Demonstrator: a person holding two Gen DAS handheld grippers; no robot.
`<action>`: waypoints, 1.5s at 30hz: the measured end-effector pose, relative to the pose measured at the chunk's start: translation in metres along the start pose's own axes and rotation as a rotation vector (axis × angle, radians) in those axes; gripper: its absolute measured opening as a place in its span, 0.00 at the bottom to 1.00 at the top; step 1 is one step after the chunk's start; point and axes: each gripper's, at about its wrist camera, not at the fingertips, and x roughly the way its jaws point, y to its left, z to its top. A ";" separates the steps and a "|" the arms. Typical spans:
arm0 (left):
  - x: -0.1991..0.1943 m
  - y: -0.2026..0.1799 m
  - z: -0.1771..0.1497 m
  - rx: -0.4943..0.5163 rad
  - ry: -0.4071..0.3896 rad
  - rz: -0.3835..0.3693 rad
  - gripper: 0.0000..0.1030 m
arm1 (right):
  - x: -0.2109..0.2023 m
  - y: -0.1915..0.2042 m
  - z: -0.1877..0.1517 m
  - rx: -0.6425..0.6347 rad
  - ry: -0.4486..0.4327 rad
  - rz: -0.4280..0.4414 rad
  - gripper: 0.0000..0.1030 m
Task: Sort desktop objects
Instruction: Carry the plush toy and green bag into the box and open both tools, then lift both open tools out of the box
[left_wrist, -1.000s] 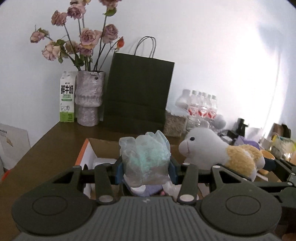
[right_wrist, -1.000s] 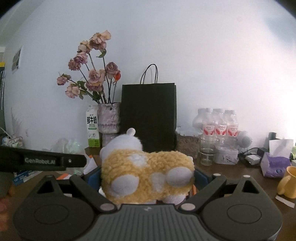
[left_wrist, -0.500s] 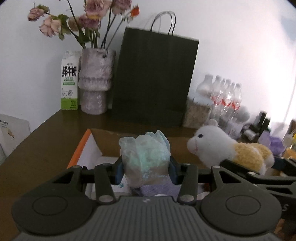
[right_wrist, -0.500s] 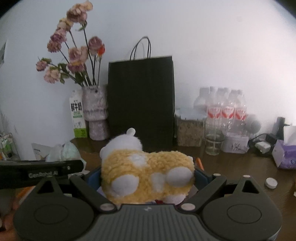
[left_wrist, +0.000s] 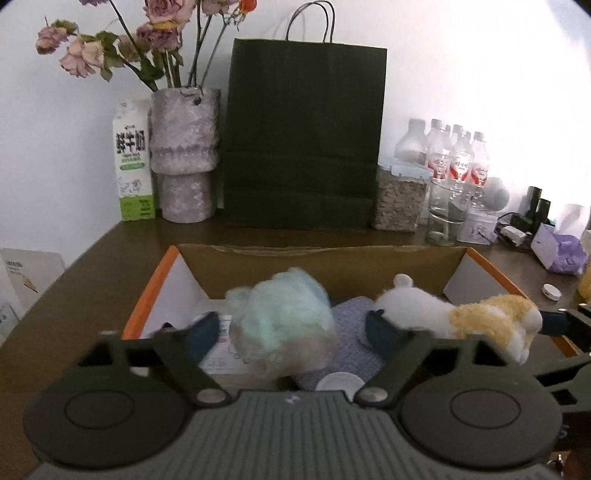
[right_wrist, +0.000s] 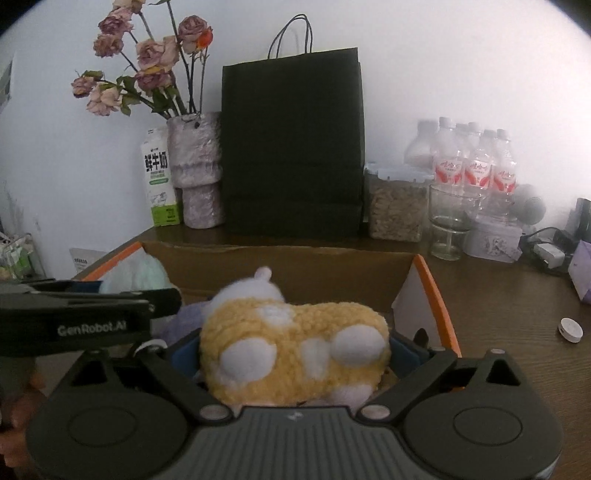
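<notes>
An open cardboard box (left_wrist: 147, 295) with orange edges lies in front of both grippers. My left gripper (left_wrist: 293, 328) hangs over it with its jaws opening. A crumpled clear bag with mint-green filling (left_wrist: 284, 325) sits blurred between the pads, touching neither. My right gripper (right_wrist: 293, 350) is just to the right, also over the box (right_wrist: 436, 295). A yellow and white plush toy (right_wrist: 295, 339) fills its jaws; these are opening, with the pads still against the toy's sides. The left wrist view shows the plush (left_wrist: 480, 317) from the side.
Inside the box lie a lilac cloth (left_wrist: 351, 332) and a white carton (left_wrist: 218, 362). Along the wall stand a milk carton (left_wrist: 133, 162), a vase of roses (left_wrist: 184, 155), a black paper bag (left_wrist: 303, 136), a seed jar (left_wrist: 399, 199), a glass (left_wrist: 443, 218) and water bottles (left_wrist: 458, 158). A white cap (right_wrist: 570, 328) lies to the right.
Both grippers have come down over the box. The left jaws have spread wide and let go of the bag, which is dropping. The plush stays in the right jaws.
</notes>
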 end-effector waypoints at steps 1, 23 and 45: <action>-0.002 0.000 0.000 -0.001 -0.010 0.017 0.98 | -0.002 0.000 0.000 0.002 -0.004 -0.005 1.00; -0.044 0.008 0.005 -0.058 -0.132 0.007 1.00 | -0.049 0.004 0.006 -0.009 -0.127 0.001 1.00; -0.151 0.000 -0.025 -0.022 -0.254 -0.046 1.00 | -0.143 0.018 -0.021 -0.059 -0.195 -0.001 1.00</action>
